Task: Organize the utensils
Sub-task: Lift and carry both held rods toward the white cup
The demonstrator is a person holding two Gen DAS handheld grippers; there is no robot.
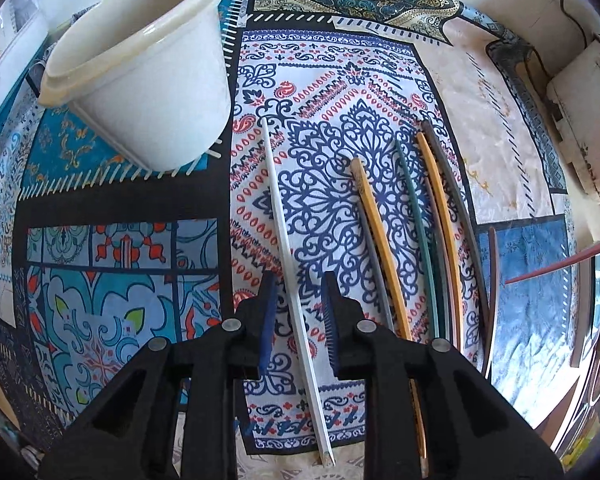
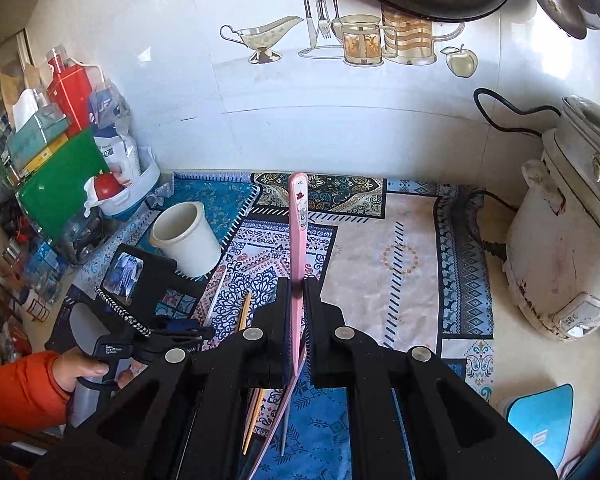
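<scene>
Left gripper (image 1: 298, 292): jaws released, straddling a white chopstick (image 1: 286, 240) flat on the patterned cloth (image 1: 120, 272), not pinching it. More chopsticks (image 1: 424, 232) lie in a row at 3 o'clock of it. Cream cup (image 1: 148, 68) stands at 11 o'clock, well apart. Right gripper (image 2: 298, 300): jaws clenched on a pink chopstick (image 2: 298, 224), lifted, tip toward 12 o'clock.

At upper left of the left wrist view, the cream plastic cup (image 1: 140, 68) looks smooth and faintly glossy. The patterned cloth mat (image 1: 120, 280) beneath it appears matt and woven. At centre, the long white plastic chopstick (image 1: 288, 248) shines slightly. In the right wrist view, the pink glossy plastic utensil (image 2: 299, 232) sits between matt black plastic fingers (image 2: 324, 312) with ribbed blue pads.
</scene>
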